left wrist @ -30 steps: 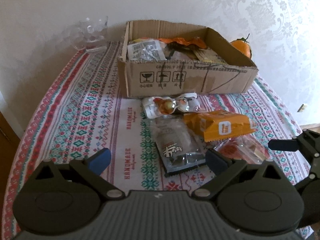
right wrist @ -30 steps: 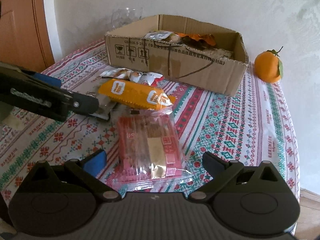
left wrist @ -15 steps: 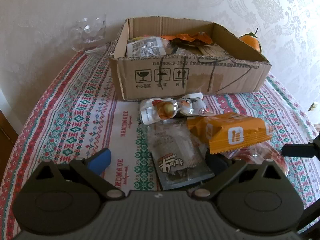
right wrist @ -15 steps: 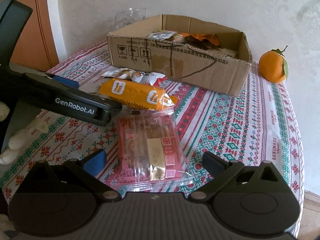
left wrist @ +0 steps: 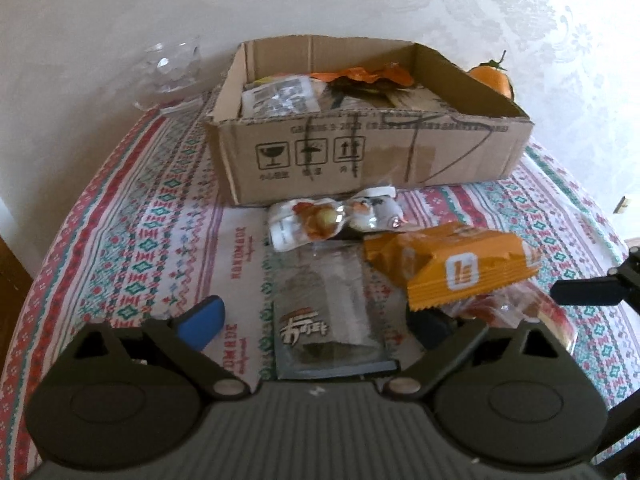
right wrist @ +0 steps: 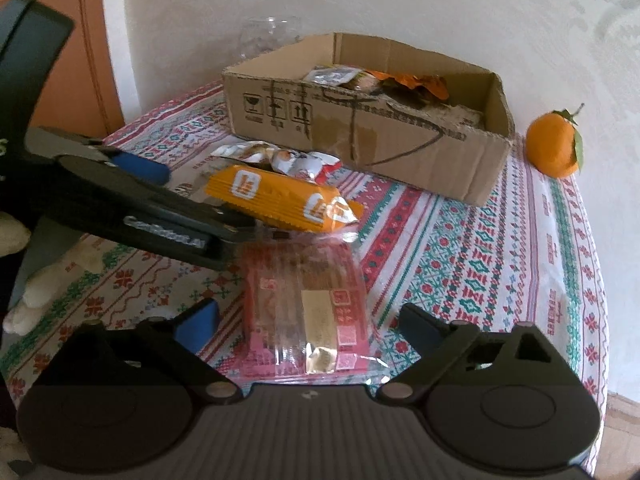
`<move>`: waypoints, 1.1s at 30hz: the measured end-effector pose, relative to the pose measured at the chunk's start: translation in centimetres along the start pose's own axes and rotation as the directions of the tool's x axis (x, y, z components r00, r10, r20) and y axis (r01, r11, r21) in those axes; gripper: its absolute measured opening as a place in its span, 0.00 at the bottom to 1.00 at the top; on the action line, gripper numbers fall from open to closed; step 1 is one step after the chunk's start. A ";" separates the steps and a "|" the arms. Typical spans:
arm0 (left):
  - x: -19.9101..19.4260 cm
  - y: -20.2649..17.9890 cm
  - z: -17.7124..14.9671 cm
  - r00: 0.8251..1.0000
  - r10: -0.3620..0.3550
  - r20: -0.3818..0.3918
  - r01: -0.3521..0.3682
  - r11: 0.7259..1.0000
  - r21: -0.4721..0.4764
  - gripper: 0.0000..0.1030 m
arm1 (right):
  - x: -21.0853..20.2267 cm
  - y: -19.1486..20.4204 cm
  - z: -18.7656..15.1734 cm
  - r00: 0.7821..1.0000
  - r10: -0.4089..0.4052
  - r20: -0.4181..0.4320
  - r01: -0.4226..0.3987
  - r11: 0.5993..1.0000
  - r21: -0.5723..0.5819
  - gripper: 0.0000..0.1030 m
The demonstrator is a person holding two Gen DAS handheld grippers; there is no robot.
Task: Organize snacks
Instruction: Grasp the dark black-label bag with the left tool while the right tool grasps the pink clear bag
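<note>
The left hand-held gripper (left wrist: 316, 324) is closing around a grey-clear foil snack pouch (left wrist: 328, 312), not yet touching; the right hand-held gripper (right wrist: 308, 320) is closing around a red cellophane-wrapped biscuit pack (right wrist: 304, 308), pads clear of it.

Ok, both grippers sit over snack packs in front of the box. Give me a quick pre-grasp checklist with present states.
1. Left gripper straddles the grey clear pack: ok; jaws closing, pads not yet pressing.
2. Right gripper straddles the red pack: ok; jaws closing, not yet pressing.
3. Red pack free to lift: not ok; the orange pack lies over its far end.
4. Grey clear pack free: cannot tell; the orange pack's edge and the white pouches lie close to it.
5. Cardboard box open on top: ok; snacks already inside.
6. Grippers apart from each other: ok, though close.
</note>
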State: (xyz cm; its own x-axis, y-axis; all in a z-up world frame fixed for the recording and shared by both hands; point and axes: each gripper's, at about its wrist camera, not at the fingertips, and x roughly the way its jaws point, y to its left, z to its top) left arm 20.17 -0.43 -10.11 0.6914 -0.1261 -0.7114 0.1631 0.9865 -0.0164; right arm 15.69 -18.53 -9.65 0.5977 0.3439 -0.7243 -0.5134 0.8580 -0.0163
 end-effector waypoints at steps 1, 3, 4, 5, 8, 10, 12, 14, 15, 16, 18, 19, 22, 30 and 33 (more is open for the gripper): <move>0.0 0.0 0.1 1.000 -0.004 0.001 0.004 1.000 0.005 0.91 | 0.0 0.1 0.0 1.000 0.001 0.002 -0.001 1.000 -0.007 0.89; 0.0 0.0 0.3 1.000 -0.006 0.000 0.006 1.000 0.004 0.86 | -0.1 0.1 0.1 1.000 0.018 0.004 -0.018 1.000 -0.013 0.82; 0.0 0.0 0.3 1.000 -0.008 0.001 0.008 1.000 0.006 0.82 | -0.1 0.0 0.2 1.000 0.026 0.004 -0.025 1.000 -0.012 0.79; -0.1 -0.1 0.4 1.000 -0.011 0.001 0.011 1.000 0.008 0.80 | -0.1 -0.1 0.3 1.000 0.028 0.003 -0.027 1.000 -0.012 0.76; -0.3 -0.1 0.4 1.000 -0.021 0.008 0.021 1.000 0.019 0.70 | -0.2 -0.2 0.6 1.000 0.022 0.004 -0.022 1.000 -0.007 0.66; -0.4 -0.1 0.4 1.000 -0.024 0.013 0.024 0.999 0.024 0.58 | -0.3 -0.3 0.6 1.000 0.029 0.003 -0.029 1.000 0.000 0.62; -0.5 0.0 0.5 0.999 -0.029 0.014 0.028 0.999 0.029 0.53 | -0.5 -0.2 0.4 1.000 0.024 0.002 -0.024 1.000 -0.001 0.61; -0.7 0.2 0.4 0.999 -0.030 0.010 0.030 0.999 0.026 0.51 | -0.7 -0.2 0.3 1.000 0.017 -0.003 -0.017 1.000 0.004 0.61; -0.9 0.3 0.3 0.999 -0.031 0.007 0.031 0.999 0.026 0.50 | -0.8 -0.3 0.3 1.000 0.014 -0.007 -0.014 1.000 0.009 0.61; -1.0 0.4 0.2 0.999 -0.032 0.005 0.032 0.999 0.025 0.50 | -0.9 -0.3 0.3 1.000 0.011 -0.011 -0.011 1.000 0.015 0.61; -1.3 0.5 -0.1 1.000 -0.029 0.004 0.029 0.999 0.019 0.50 | -1.0 -0.4 0.2 1.000 0.008 -0.015 -0.008 1.000 0.023 0.61; -1.4 0.5 -0.2 1.000 -0.024 0.007 0.024 1.000 0.019 0.52 | -1.1 -0.5 0.1 1.000 0.008 -0.014 -0.008 1.000 0.022 0.61; -1.5 0.3 -0.4 1.000 -0.006 0.011 0.006 1.000 0.015 0.55 | -1.0 -0.4 0.1 1.000 0.001 -0.010 -0.001 1.000 0.019 0.64; -1.4 0.6 -0.5 1.000 0.000 0.009 0.000 1.000 -0.003 0.64 | -0.7 -0.2 0.2 1.000 -0.002 -0.001 0.002 1.000 0.022 0.62; -1.6 0.5 -0.4 1.000 -0.010 0.013 0.010 1.000 0.006 0.49 | -0.9 -0.3 0.2 1.000 -0.001 -0.005 0.002 0.999 0.034 0.61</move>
State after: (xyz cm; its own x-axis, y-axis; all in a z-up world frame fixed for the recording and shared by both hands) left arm 18.84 0.27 -9.26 0.6991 -0.1370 -0.7018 0.1741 0.9845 -0.0187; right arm 15.46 -19.06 -8.87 0.5952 0.3407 -0.7278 -0.4913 0.8710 0.0059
